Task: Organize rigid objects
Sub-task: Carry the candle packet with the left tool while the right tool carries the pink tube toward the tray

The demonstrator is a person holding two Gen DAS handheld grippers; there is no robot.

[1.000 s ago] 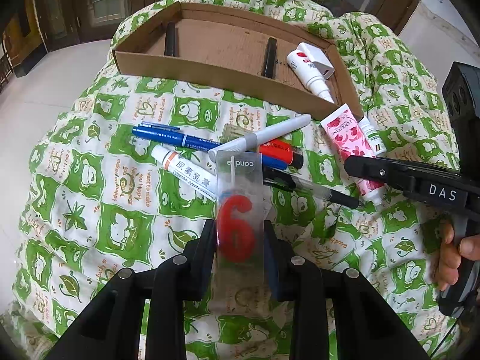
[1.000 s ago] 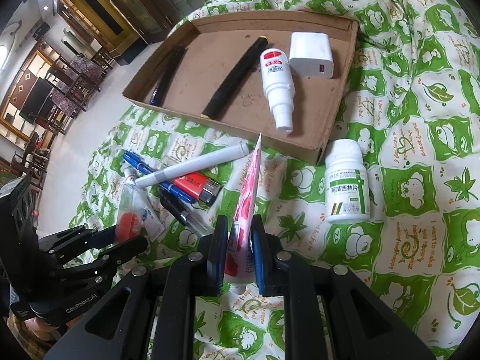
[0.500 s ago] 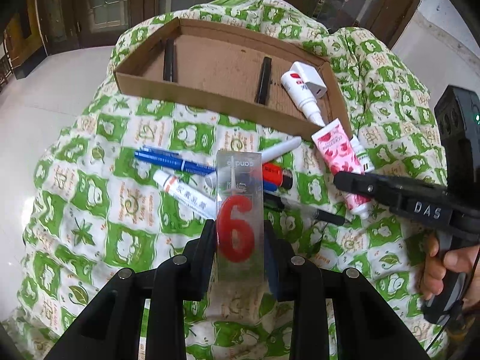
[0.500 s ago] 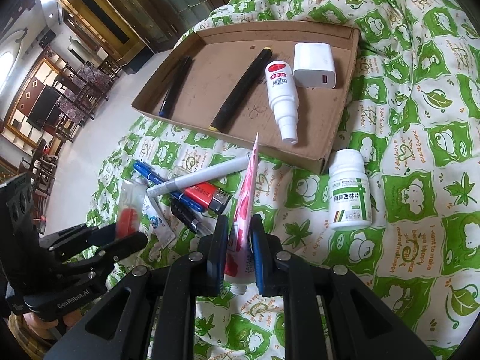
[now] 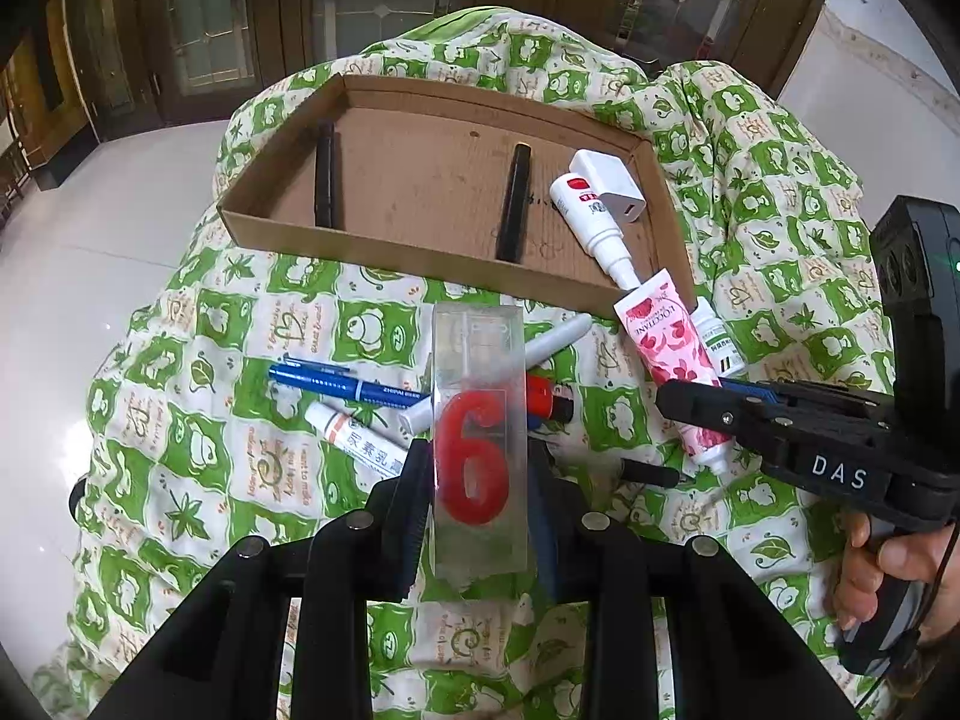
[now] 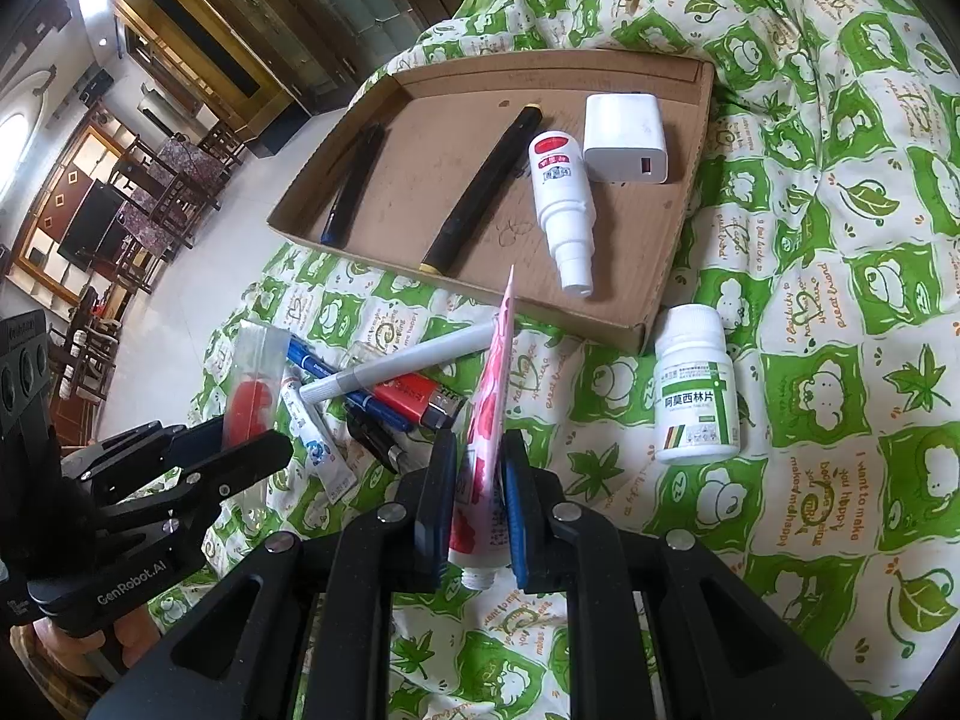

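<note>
My left gripper (image 5: 477,480) is shut on a clear candle pack with a red "6" (image 5: 477,450) and holds it above the cloth. It also shows in the right wrist view (image 6: 252,396). My right gripper (image 6: 477,480) is shut on a pink floral cream tube (image 6: 489,396), seen in the left wrist view (image 5: 666,354) too. The cardboard tray (image 5: 420,258) lies beyond; it holds two dark pens (image 5: 513,210), a white spray bottle (image 6: 564,210) and a white charger (image 6: 624,138).
On the green patterned cloth lie a blue pen (image 5: 348,387), a white ointment tube (image 5: 360,441), a white marker (image 6: 402,366), a red lighter (image 6: 414,396) and a white pill bottle (image 6: 696,384). The floor (image 5: 90,240) drops off at the left.
Both grippers have risen with their objects held; the tray and the loose items look smaller and farther below. Nothing on the cloth has moved.
</note>
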